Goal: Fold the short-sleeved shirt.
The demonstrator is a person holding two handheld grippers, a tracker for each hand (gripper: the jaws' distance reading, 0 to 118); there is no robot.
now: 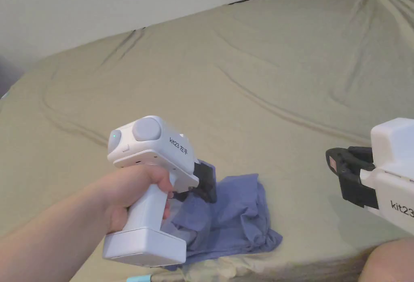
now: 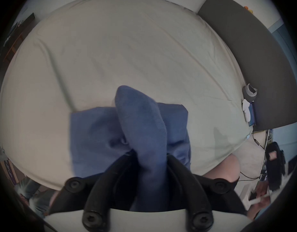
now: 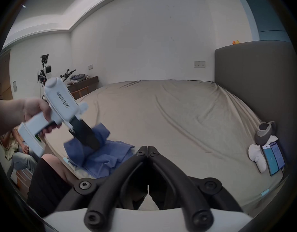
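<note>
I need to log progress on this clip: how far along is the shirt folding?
Barely begun. Done: nothing folded; the shirt lies crumpled at the near edge of the bed. In hand: the left gripper is shut on a raised bunch of shirt cloth. The right gripper is shut, holds nothing, and is off to the side. Left: spreading the shirt flat, then every fold.

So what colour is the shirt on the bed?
The shirt is plain blue with no pattern; the head view shows it best.

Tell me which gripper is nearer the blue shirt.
Left. The left gripper is shut on a bunch of the blue shirt, lifting it off the bed. The right gripper, jaws closed and empty, hovers apart to the shirt's right.
</note>
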